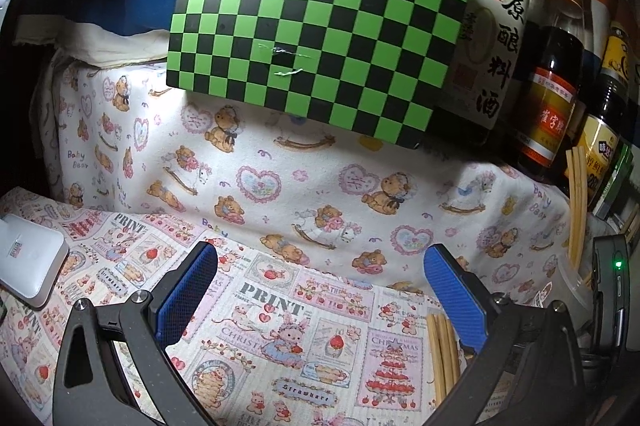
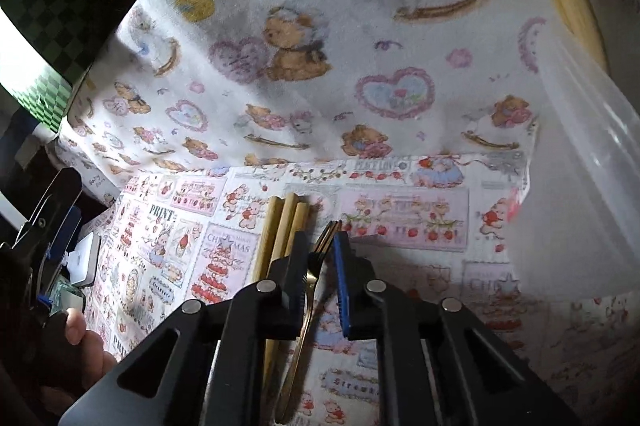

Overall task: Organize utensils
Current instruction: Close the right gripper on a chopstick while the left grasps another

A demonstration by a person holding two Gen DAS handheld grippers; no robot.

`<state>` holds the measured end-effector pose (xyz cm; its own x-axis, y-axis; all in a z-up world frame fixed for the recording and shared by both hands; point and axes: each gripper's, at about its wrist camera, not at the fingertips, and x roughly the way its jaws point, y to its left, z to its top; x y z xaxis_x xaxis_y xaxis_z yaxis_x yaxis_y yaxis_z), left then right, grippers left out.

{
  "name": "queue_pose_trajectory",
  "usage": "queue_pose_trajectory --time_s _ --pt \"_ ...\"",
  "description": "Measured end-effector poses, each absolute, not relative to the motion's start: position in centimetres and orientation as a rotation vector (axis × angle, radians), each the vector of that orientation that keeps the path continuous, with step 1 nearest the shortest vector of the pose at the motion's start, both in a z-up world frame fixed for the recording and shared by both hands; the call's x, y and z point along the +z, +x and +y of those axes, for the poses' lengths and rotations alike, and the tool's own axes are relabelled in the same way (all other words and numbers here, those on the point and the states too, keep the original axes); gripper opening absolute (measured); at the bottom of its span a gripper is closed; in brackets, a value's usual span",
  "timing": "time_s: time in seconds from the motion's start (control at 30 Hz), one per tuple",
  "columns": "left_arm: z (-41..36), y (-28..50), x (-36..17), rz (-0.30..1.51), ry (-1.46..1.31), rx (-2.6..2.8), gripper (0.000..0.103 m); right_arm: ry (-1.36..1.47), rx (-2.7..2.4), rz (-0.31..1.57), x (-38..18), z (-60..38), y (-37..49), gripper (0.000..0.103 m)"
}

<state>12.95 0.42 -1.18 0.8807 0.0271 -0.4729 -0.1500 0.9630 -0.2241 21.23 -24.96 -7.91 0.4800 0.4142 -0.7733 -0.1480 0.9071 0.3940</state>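
Observation:
A gold-coloured fork (image 2: 310, 286) lies on the printed cloth, its tines pointing away from the camera. My right gripper (image 2: 320, 238) points down over it, jaws a narrow gap apart, with the fork between them; the pads do not press on it. Three wooden chopsticks (image 2: 280, 226) lie just left of the fork, also seen as chopsticks (image 1: 440, 346) beside my left gripper's right finger. My left gripper (image 1: 322, 254) hovers wide open over the cloth with nothing in it. A clear plastic container (image 2: 580, 146) stands at the right, with more chopsticks (image 1: 576, 206) upright in it.
A green and black checkered board (image 1: 320, 38) leans at the back. Sauce and cooking-wine bottles (image 1: 552, 98) stand at the back right. A white box (image 1: 28, 262) lies at the left. A person's hand (image 2: 76, 330) holds the left gripper.

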Motion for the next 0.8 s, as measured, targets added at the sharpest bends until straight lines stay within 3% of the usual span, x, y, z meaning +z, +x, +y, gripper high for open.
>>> queue_pose_trajectory --time_s 0.13,0.3,0.8 --pt "0.0 12.6 -0.8 0.47 -0.232 0.1 0.102 0.18 0.325 1.008 -7.6 -23.0 20.9 0.003" --pt "-0.9 12.2 -0.5 0.465 -0.203 0.096 0.102 0.02 0.259 1.018 -7.2 -20.6 20.3 0.002" --pt "-3.0 11.7 -0.5 0.498 -0.12 0.09 0.102 -0.068 0.179 0.989 -7.8 -18.1 20.7 0.003"
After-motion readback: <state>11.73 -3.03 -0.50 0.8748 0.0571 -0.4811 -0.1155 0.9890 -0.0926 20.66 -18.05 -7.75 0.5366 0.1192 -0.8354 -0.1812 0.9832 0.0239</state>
